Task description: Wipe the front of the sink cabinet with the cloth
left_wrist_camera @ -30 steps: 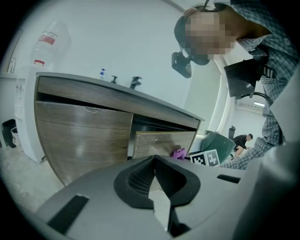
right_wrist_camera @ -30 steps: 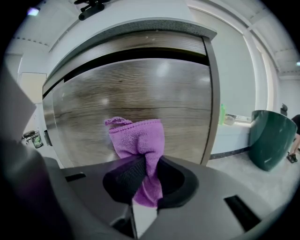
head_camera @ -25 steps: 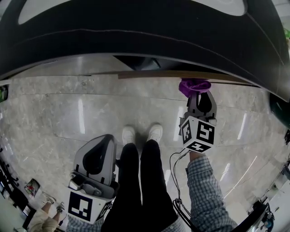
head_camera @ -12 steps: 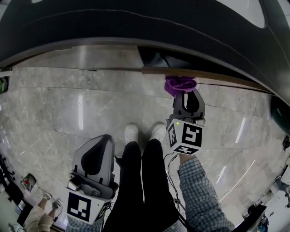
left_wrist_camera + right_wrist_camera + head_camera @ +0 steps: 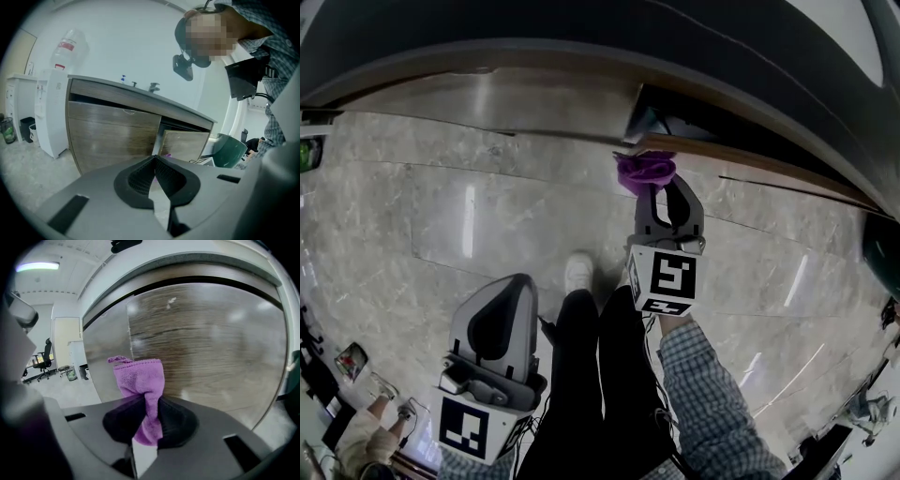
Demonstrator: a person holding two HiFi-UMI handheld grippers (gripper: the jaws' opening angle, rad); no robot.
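The right gripper [image 5: 146,401] jaws pinch a purple fleecy cloth [image 5: 140,373] at the brown wooden cabinet front [image 5: 211,343]. The left gripper [image 5: 154,161] jaws are together and empty. Hard rubbing could drag the cloth out.

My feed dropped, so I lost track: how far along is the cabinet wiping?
Done: the cloth is picked up, pinched in the right tongs. In hand: it is held up at the wooden cabinet front; actual contact is unclear. Left: the wiping strokes themselves; no cleaned area is distinguishable. The left tongs hang shut and empty.
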